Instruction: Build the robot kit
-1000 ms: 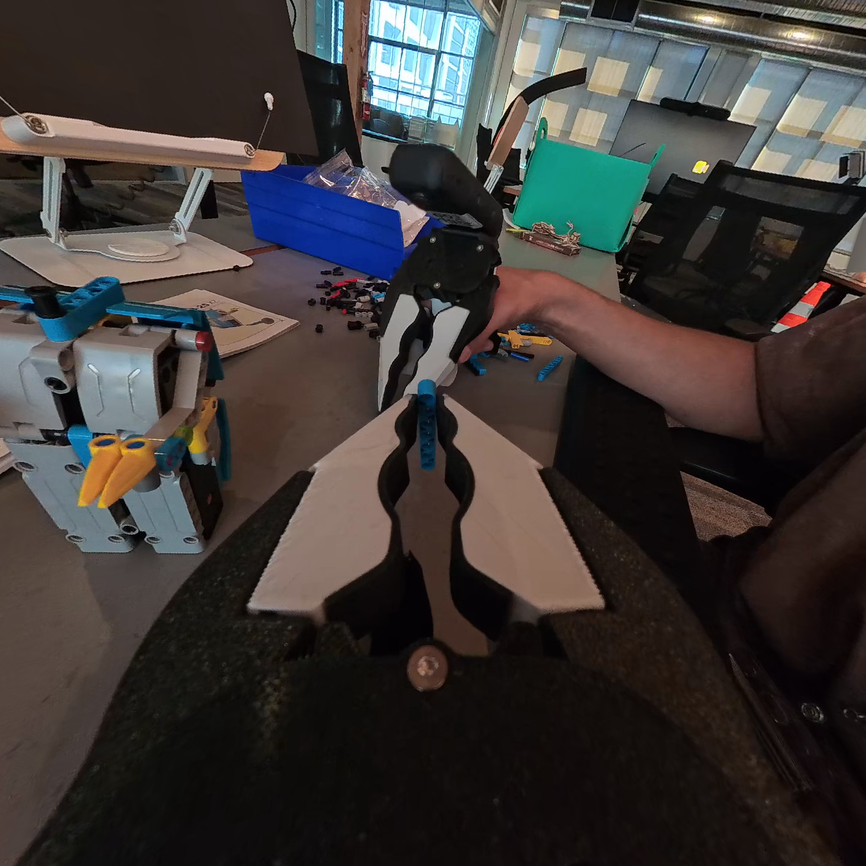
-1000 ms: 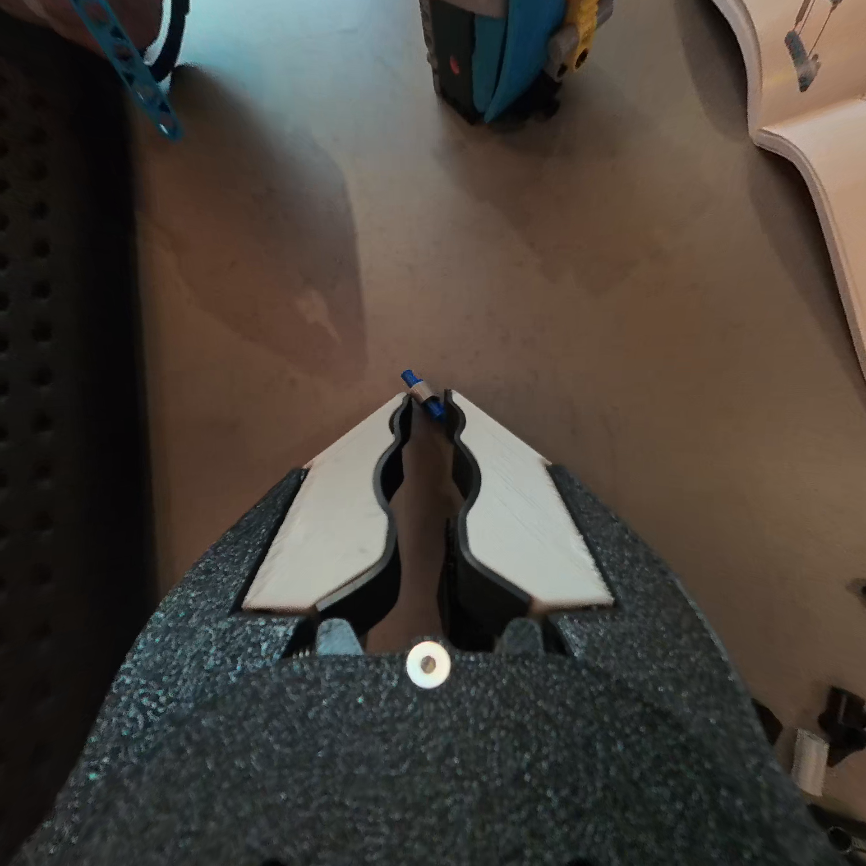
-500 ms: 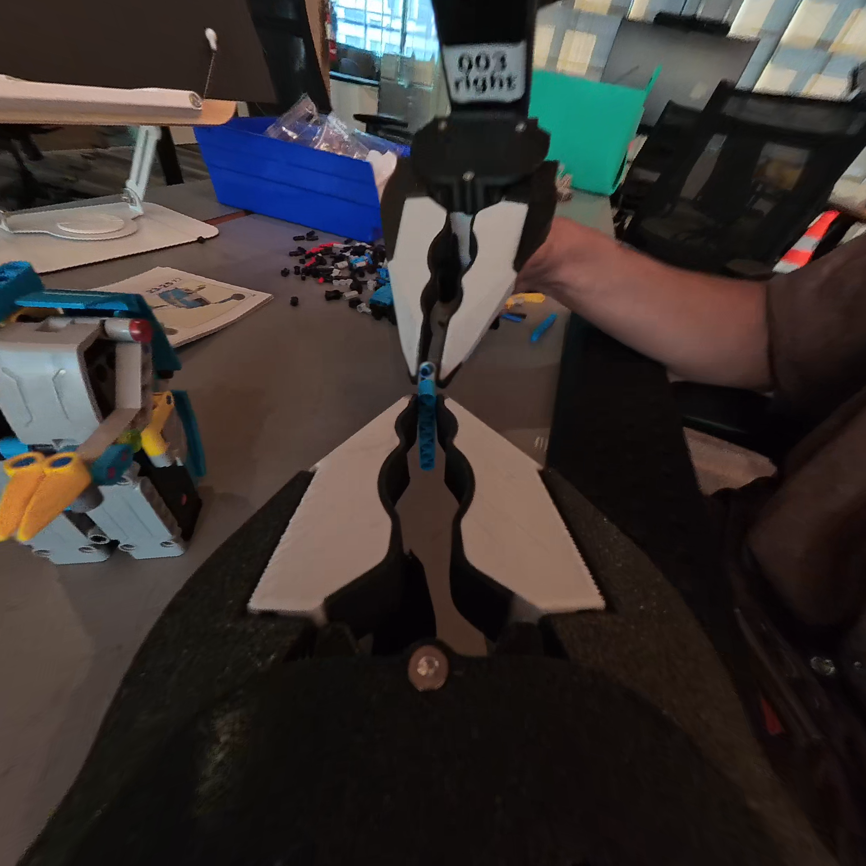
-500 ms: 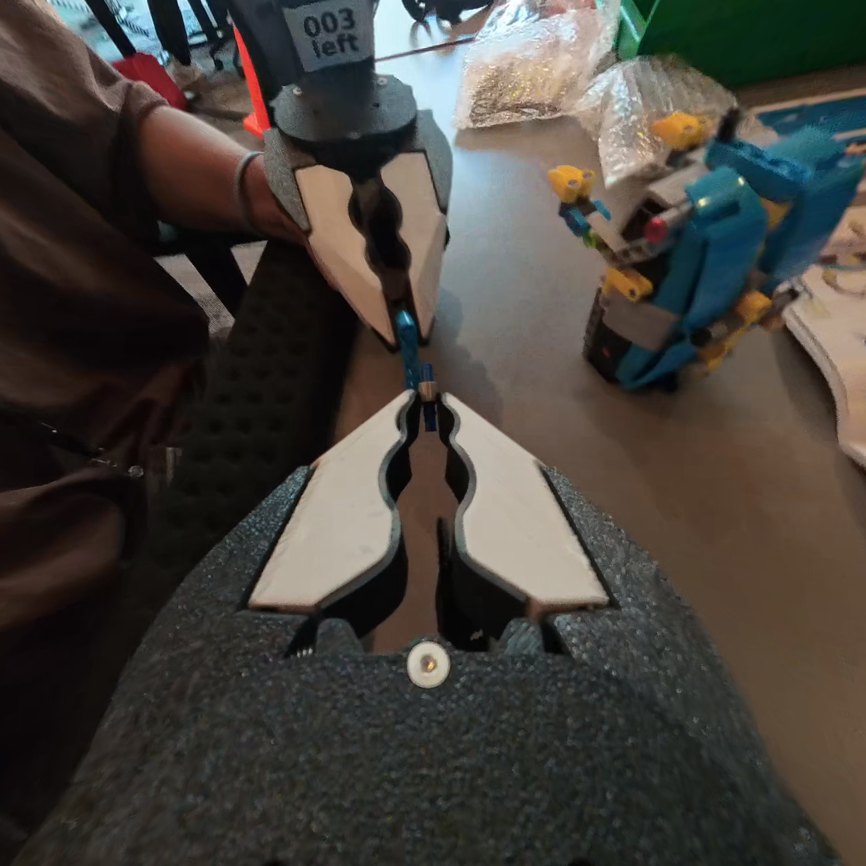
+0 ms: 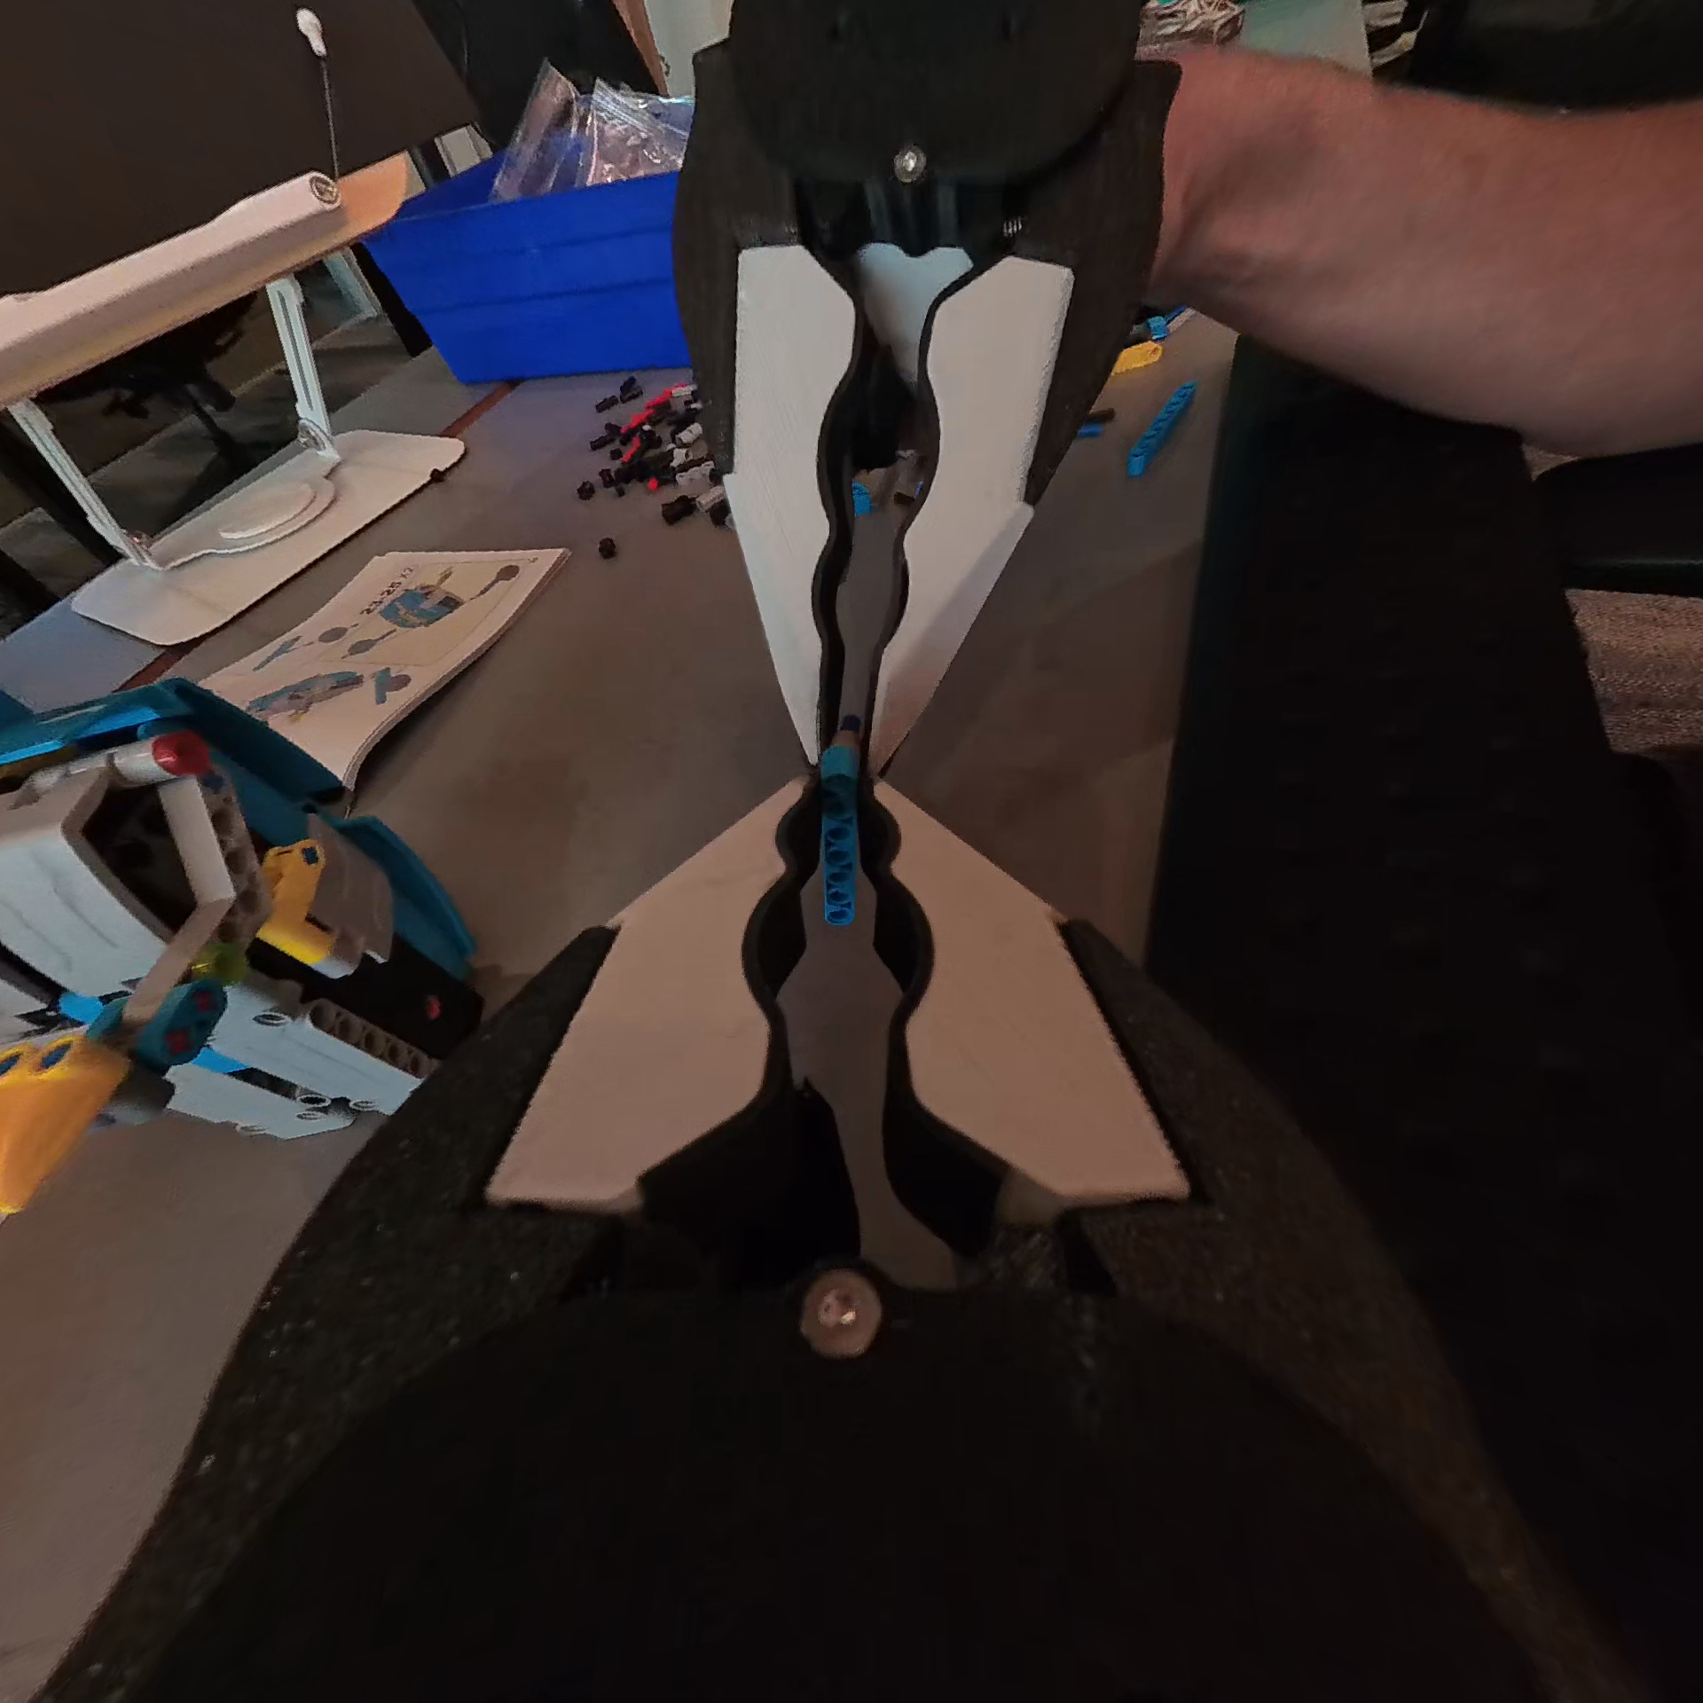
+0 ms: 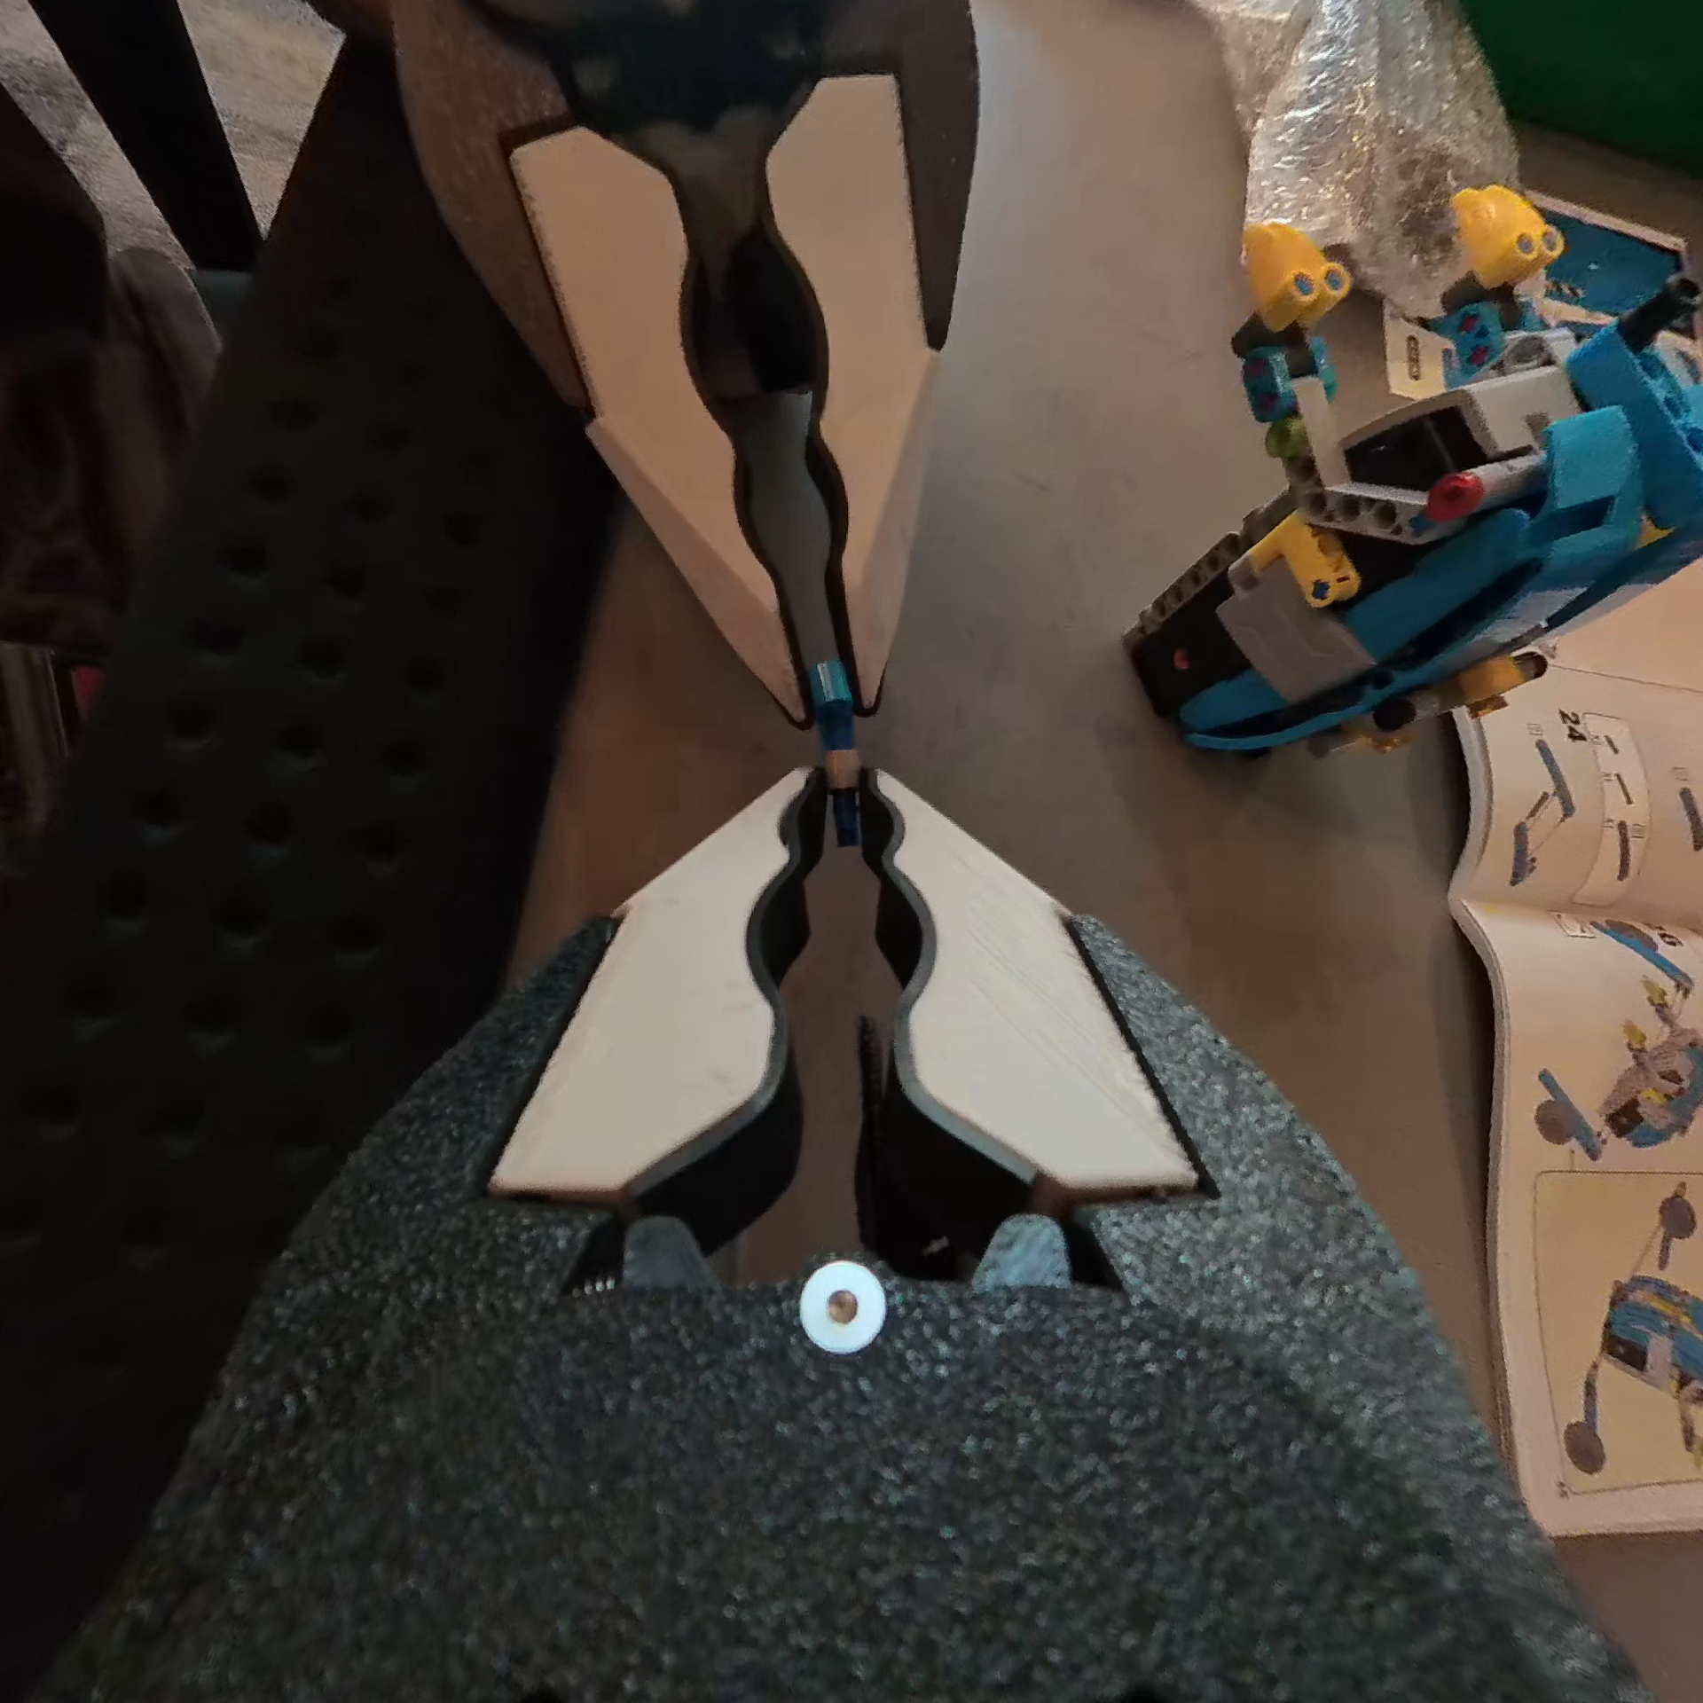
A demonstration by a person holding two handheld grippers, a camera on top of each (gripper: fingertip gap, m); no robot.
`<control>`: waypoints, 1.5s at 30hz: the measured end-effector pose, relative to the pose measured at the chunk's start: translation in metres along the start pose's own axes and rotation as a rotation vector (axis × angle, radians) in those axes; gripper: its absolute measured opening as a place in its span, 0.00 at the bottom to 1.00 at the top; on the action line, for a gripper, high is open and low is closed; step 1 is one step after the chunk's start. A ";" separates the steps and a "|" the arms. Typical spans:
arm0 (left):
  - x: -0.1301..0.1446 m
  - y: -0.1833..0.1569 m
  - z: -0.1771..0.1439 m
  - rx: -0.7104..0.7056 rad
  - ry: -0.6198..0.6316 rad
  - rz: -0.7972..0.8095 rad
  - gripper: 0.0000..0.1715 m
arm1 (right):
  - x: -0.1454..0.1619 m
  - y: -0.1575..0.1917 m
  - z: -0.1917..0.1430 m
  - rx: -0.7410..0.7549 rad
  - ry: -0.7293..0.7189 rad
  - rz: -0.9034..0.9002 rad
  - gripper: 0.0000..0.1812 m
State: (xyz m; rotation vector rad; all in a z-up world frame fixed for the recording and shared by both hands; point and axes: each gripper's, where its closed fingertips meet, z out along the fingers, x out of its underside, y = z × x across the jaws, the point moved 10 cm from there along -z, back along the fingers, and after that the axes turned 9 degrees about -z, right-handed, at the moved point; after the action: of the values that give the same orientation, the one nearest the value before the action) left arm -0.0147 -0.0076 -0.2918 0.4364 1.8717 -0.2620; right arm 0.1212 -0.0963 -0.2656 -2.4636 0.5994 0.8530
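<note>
My left gripper [image 5: 840,783] is shut on a light blue beam with holes [image 5: 837,857], held edge-on between its tips. My right gripper [image 6: 840,774] is shut on a small dark blue pin with a tan collar [image 6: 840,794]. The two grippers face each other tip to tip above the grey table [image 5: 590,737]. The pin's end meets the end of the beam [image 6: 831,700]. The right gripper [image 5: 848,748] comes down from the top of the left wrist view. The left gripper [image 6: 827,714] comes down from the top of the right wrist view.
A blue, white and yellow brick-built model [image 5: 212,940] [image 6: 1438,590] stands beside an open instruction booklet [image 5: 396,636] [image 6: 1613,1014]. Loose small parts [image 5: 654,452] lie before a blue bin [image 5: 553,276]. A white stand [image 5: 230,516], a black perforated pad [image 6: 276,645] and a forearm [image 5: 1428,240] show. Only a small space, under 4 cm, lies between the two pairs of fingers.
The right gripper swung up from pointing at the table to face the left gripper. Both closed in until the pin reached the beam's end. Both stayed shut.
</note>
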 end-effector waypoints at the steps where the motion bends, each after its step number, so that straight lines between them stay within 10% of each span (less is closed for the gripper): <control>1: 0.000 -0.001 0.000 0.005 0.001 0.003 0.04 | 0.000 0.001 0.000 -0.002 0.001 -0.006 0.04; 25: -0.001 0.001 -0.004 0.058 -0.036 -0.054 0.04 | 0.002 -0.004 -0.016 -0.057 -0.271 0.094 0.04; 45: -0.016 0.021 -0.032 0.218 -0.357 -0.343 0.04 | -0.011 -0.019 -0.026 -0.079 -0.652 0.290 0.04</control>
State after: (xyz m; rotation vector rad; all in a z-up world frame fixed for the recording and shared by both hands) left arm -0.0282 0.0212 -0.2649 0.1943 1.5624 -0.7318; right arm 0.1351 -0.0925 -0.2349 -1.9993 0.6834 1.7196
